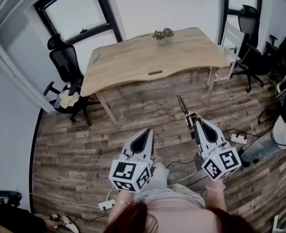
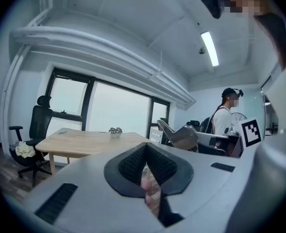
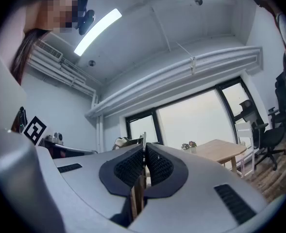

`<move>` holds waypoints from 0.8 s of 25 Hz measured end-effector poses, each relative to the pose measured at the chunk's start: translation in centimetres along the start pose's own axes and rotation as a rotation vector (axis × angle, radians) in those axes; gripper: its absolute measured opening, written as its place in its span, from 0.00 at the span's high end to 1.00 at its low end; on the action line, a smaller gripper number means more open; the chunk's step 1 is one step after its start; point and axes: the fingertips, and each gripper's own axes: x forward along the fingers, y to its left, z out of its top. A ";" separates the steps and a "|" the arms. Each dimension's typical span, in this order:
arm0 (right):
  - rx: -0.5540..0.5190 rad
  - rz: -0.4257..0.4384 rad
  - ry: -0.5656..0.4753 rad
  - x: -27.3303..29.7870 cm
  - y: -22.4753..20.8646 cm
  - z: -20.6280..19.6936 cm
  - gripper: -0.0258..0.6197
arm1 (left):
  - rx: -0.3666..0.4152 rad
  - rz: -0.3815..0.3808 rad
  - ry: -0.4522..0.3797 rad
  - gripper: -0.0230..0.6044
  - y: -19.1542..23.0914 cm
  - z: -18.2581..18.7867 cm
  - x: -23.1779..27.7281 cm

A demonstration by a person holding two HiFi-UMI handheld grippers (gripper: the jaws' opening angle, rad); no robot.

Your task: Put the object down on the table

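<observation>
Wooden table stands at twelve o'clock; right gripper pinches a thin strip by its near end (likely light, stiff, slippery), left gripper pressed together, empty.

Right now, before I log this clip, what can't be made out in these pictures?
The thin strip in the right gripper: edge-on in the right gripper view, too small in the head view to identify.
The blue item on the table: head view, too small to name.
The person at the head view's right edge: cut off by the frame.
</observation>
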 end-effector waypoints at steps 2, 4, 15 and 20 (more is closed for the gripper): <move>0.005 0.006 0.004 0.1 -0.1 -0.1 0.96 | 0.001 0.001 0.002 0.96 -0.2 0.0 0.3; 0.005 0.013 0.008 0.3 -0.2 -0.3 0.96 | 0.003 0.001 0.004 0.96 -0.3 0.1 0.5; -0.021 -0.006 -0.004 2.8 -1.2 -1.4 0.96 | -0.002 0.010 0.013 0.96 1.5 -0.2 1.8; -0.043 -0.012 -0.036 4.7 -1.7 -1.3 0.96 | -0.013 0.014 0.008 0.96 3.4 0.2 2.9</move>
